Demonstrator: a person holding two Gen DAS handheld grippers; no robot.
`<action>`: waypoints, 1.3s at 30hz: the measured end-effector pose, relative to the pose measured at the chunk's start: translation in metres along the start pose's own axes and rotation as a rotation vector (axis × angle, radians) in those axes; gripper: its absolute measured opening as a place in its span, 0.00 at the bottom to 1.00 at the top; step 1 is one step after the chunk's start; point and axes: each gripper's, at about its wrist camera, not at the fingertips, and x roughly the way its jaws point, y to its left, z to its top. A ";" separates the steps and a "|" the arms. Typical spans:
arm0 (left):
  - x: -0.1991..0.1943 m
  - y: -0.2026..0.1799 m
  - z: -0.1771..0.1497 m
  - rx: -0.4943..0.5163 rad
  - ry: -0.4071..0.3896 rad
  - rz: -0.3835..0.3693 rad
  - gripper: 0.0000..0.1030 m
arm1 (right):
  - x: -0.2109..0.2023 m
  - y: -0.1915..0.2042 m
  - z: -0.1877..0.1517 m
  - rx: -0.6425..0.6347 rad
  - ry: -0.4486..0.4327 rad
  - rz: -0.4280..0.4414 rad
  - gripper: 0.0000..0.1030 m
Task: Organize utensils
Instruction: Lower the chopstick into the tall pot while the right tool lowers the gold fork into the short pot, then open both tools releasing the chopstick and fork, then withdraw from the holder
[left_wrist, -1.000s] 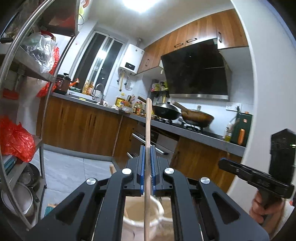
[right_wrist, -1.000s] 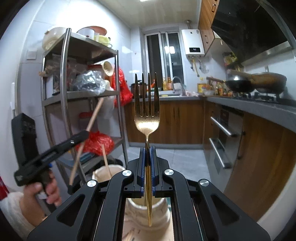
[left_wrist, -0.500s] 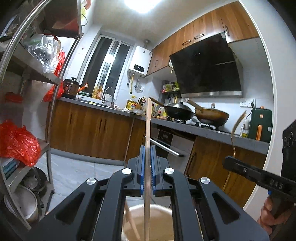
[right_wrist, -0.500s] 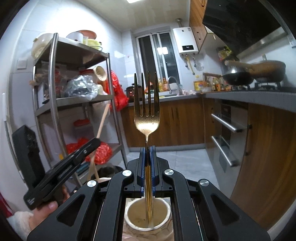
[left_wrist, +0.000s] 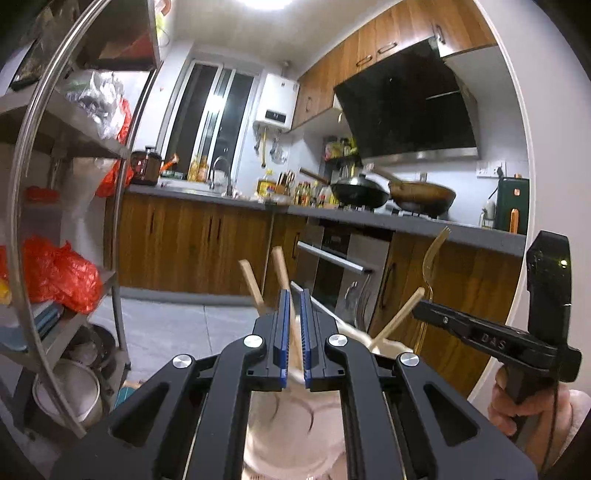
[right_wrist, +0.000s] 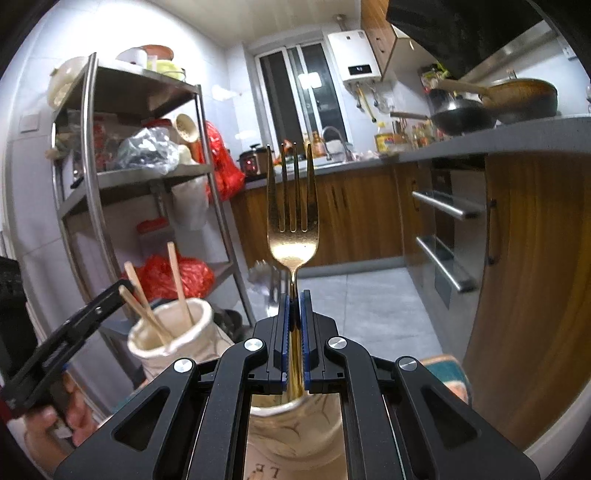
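My left gripper (left_wrist: 294, 295) stands slightly open over a cream ceramic holder (left_wrist: 295, 432); a wooden chopstick (left_wrist: 281, 273) leans loose between its blue pads. Two more chopsticks (left_wrist: 251, 282) lean in that holder. The same holder (right_wrist: 173, 332) with its chopsticks shows at the left of the right wrist view. My right gripper (right_wrist: 294, 295) is shut on the handle of a gold fork (right_wrist: 293, 206), tines up, its handle end inside a second cream holder (right_wrist: 295, 424) below. The fork (left_wrist: 434, 254) also shows at the right of the left wrist view.
A steel shelf rack (right_wrist: 88, 184) with bags and pots stands on the left. Wooden cabinets and an oven (right_wrist: 443, 229) line the right, with woks (left_wrist: 421, 192) on the counter. Grey tiled floor (right_wrist: 369, 306) lies beyond.
My left gripper has opened and let go of the chopstick, which dropped into the holder and tilted. My right gripper has lowered the fork's handle into the second holder.
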 end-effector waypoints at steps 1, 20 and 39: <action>0.001 0.001 -0.001 -0.006 0.009 0.000 0.05 | 0.001 -0.001 -0.001 0.005 0.004 -0.003 0.06; -0.003 0.002 -0.013 0.014 0.051 0.014 0.06 | 0.004 -0.017 -0.007 0.069 0.015 -0.035 0.31; -0.059 -0.012 -0.021 0.038 0.067 0.090 0.85 | -0.069 -0.006 -0.031 -0.018 0.096 -0.054 0.88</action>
